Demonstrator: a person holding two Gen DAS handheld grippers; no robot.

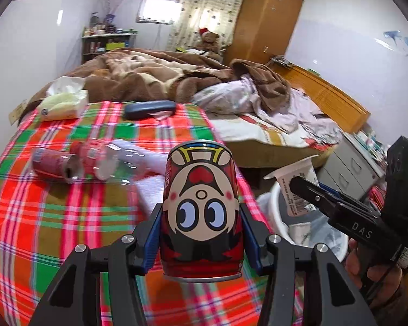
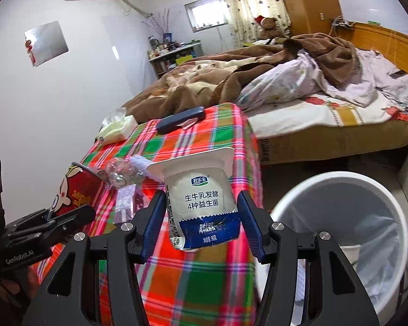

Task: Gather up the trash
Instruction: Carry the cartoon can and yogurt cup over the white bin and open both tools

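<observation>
Right up against the left wrist lens sits the red cartoon can [image 1: 201, 209], clamped upside down between the blue pads of the left gripper [image 1: 201, 233], and it is held across its round body, above the plaid tablecloth [image 1: 40, 217]. Over on the other side, the right gripper [image 2: 202, 222] has its jaws closed on the yogurt cup [image 2: 201, 198], pads pressing the cup's two sides, rim pointing away from the camera and the torn blue foil hanging near the base

Both pieces look light and probably empty (a guess from how easily they sit in the pads). That can is thin metal, smooth and a little slippery, so a mid-body hold like this one suits it, firm but not crushing. Thin plastic makes the cup soft, it will flex and could pop out if squeezed hard, so gripping below the stiff rim is the safer spot

Just beside the table on the floor waits the white bin [image 2: 340, 184], lined with a clear bag. More trash lies on the cloth: a crushed clear bottle [image 1: 114, 160] and a second red can [image 1: 54, 165] on its side, touching each other
</observation>
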